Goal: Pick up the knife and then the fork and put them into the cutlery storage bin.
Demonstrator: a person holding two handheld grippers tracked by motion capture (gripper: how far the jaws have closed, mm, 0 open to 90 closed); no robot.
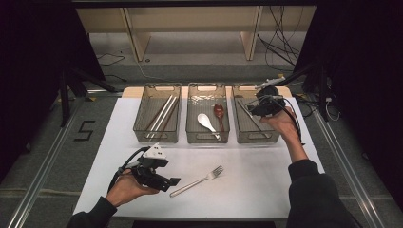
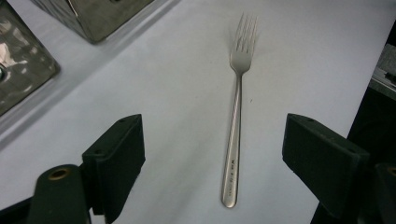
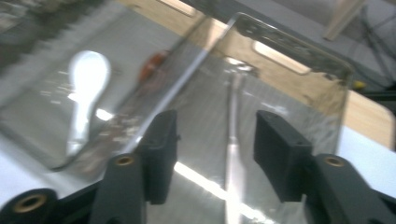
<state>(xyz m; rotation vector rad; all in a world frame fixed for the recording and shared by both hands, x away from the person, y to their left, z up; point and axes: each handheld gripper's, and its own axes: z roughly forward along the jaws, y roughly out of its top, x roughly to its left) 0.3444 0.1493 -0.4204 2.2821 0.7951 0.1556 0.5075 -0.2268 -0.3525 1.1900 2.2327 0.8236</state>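
Lying flat on the white table (image 1: 266,185), the fork (image 1: 198,181) points its prongs up and to the right, just past the wide-open, empty left gripper (image 1: 174,182). Behind it, one bin (image 1: 158,114) holds chopsticks (image 1: 161,117), the middle bin (image 1: 207,114) holds spoons (image 1: 207,122), and the right bin (image 1: 254,129) holds another fork (image 3: 232,140) below the right gripper (image 3: 212,144), which is open and holds nothing.

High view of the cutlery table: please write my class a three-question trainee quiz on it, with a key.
1. True or false: the fork lies inside a bin.
2. Which bin holds the white spoon: A left bin, B middle bin, C right bin?
3. Fill in: the left gripper has its jaws ____ , with the fork's handle on the table between them in the left gripper view.

Key: 1 false, it lies on the white table. 2 B. 3 open.
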